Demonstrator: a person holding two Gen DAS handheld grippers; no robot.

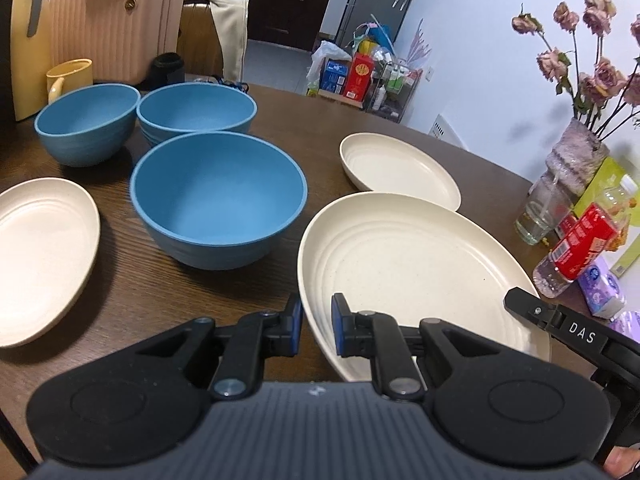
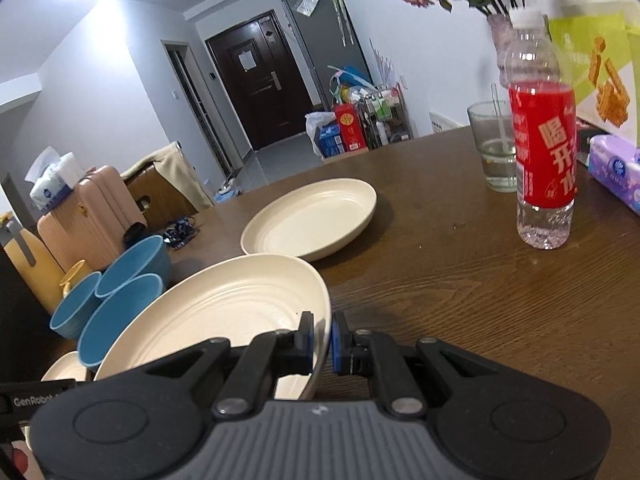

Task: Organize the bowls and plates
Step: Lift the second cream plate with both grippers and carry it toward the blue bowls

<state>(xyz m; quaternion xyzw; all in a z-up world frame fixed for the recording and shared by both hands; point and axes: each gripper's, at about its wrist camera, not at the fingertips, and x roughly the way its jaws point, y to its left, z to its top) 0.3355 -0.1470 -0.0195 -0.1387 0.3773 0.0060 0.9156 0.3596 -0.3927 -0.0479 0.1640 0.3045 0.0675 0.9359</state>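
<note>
A large cream plate (image 1: 412, 268) is held between both grippers and looks raised a little off the brown table (image 1: 160, 292). My left gripper (image 1: 317, 322) is shut on its near left rim. My right gripper (image 2: 320, 340) is shut on the opposite rim of the same plate (image 2: 216, 316), and one of its fingers (image 1: 520, 300) shows in the left wrist view. A second cream plate (image 1: 400, 170) (image 2: 312, 216) lies just beyond, and a third (image 1: 40, 256) lies at the left. Three blue bowls (image 1: 218, 196) (image 1: 86, 120) (image 1: 196, 108) stand together at the back left.
A red-labelled water bottle (image 2: 544, 152), a glass (image 2: 494, 148), a vase of dried roses (image 1: 576, 156), a snack box and tissue packs (image 2: 616, 168) crowd the table's right side. A yellow mug (image 1: 68, 76) and a pink suitcase (image 1: 116, 28) stand behind the bowls.
</note>
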